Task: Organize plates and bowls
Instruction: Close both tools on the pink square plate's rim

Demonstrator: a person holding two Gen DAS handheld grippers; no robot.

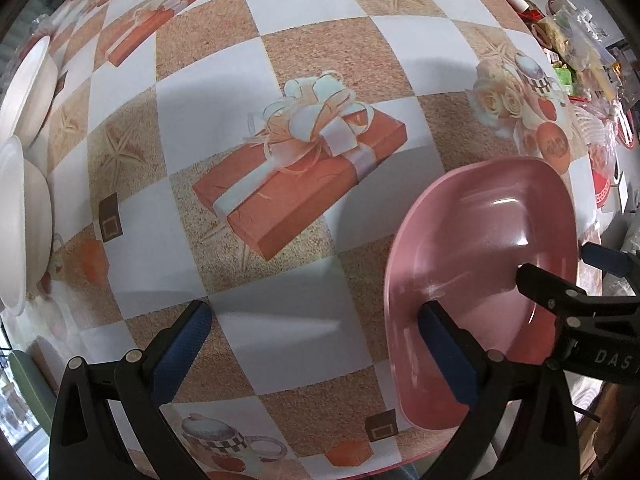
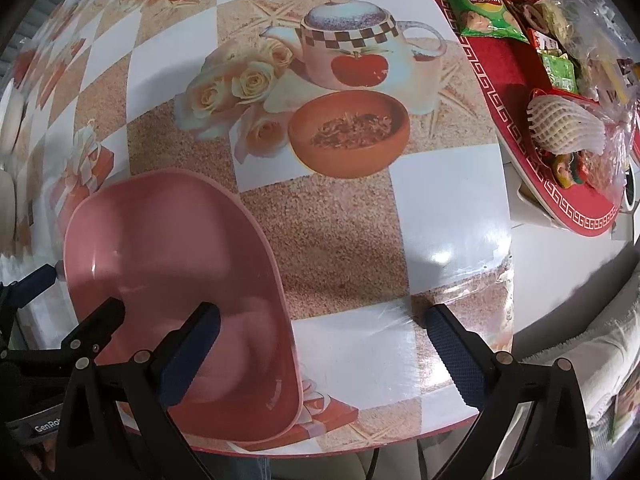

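Observation:
A pink bowl [image 1: 480, 276] sits on the printed tablecloth near the table's front edge; it also shows in the right wrist view [image 2: 176, 280]. My left gripper [image 1: 316, 348] is open, its right finger [image 1: 448, 360] over the bowl's near rim and its left finger on the cloth side. My right gripper [image 2: 324, 352] is open, its left finger [image 2: 188, 356] over the bowl's inside, its right finger [image 2: 456, 356] above the cloth. Each gripper shows at the edge of the other's view. White bowls [image 1: 24, 184] stand at the far left.
A red tray [image 2: 560, 196] with snacks, a green chip bag [image 2: 484, 4] and wrapped fruit stands at the right. The table's front edge [image 2: 360, 444] runs just below the grippers. Printed teapot, bowl and gift pictures cover the cloth.

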